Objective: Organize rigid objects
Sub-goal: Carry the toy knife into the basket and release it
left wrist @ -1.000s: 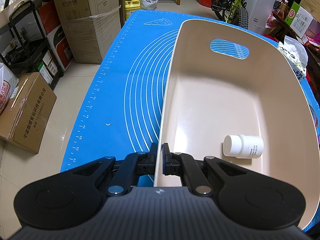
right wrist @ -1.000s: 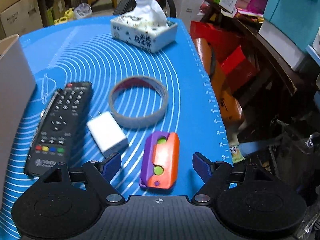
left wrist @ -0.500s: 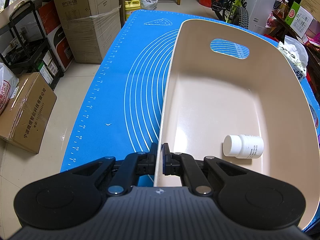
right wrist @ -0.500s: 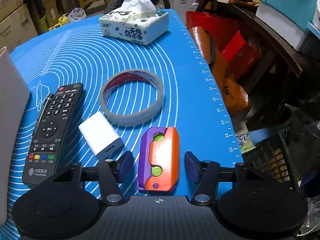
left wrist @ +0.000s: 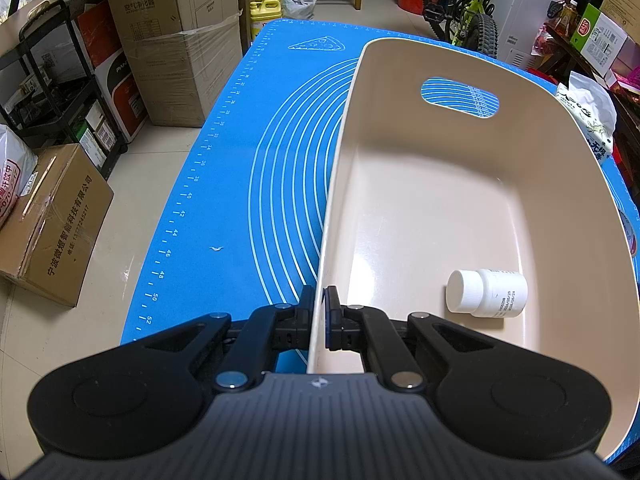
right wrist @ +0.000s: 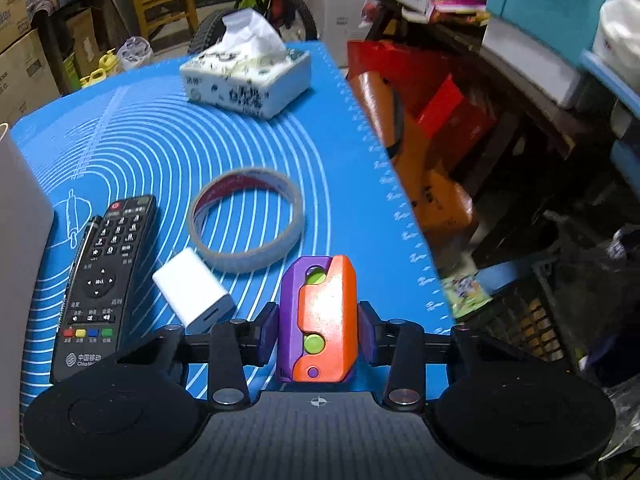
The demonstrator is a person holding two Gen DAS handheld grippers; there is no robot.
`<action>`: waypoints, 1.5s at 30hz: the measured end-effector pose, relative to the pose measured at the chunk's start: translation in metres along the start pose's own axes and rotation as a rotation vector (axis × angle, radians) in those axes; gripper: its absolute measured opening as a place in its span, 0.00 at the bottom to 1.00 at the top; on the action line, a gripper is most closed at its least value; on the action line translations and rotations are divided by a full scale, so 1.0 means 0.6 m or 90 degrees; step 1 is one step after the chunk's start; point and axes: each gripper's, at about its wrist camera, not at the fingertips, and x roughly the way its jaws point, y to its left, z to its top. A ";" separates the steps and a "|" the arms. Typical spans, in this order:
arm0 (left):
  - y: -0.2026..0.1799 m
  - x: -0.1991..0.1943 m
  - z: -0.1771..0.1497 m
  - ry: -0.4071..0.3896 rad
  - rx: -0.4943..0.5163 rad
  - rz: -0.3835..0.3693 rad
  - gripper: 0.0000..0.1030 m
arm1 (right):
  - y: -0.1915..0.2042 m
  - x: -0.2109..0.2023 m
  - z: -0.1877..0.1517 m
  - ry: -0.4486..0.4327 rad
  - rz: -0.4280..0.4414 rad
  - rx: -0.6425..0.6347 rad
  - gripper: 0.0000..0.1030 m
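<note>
My left gripper (left wrist: 319, 312) is shut on the near rim of the beige bin (left wrist: 560, 152), which stands on the blue mat (left wrist: 248, 152). A white pill bottle (left wrist: 486, 293) lies on its side inside the bin. My right gripper (right wrist: 318, 330) is shut on the orange and purple toy (right wrist: 318, 316), held at the mat's near right part. Left of it lie a white charger (right wrist: 194, 294), a black remote (right wrist: 106, 284) and a tape ring (right wrist: 246, 218). The bin's wall shows at the left edge of the right wrist view (right wrist: 20, 240).
A tissue box (right wrist: 246, 80) stands at the far end of the mat. The mat's right edge (right wrist: 400, 216) drops off to boxes and a black crate on the floor. Cardboard boxes (left wrist: 52, 220) and a shelf stand left of the table.
My right gripper closed on the orange and purple toy; its fingers went from wide apart to pressing both sides. The view tilted as it moved. The left gripper and bin stayed still.
</note>
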 end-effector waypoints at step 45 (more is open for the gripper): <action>0.001 -0.001 0.002 0.003 -0.001 -0.001 0.06 | 0.466 -0.133 0.010 -0.054 0.260 -0.314 0.47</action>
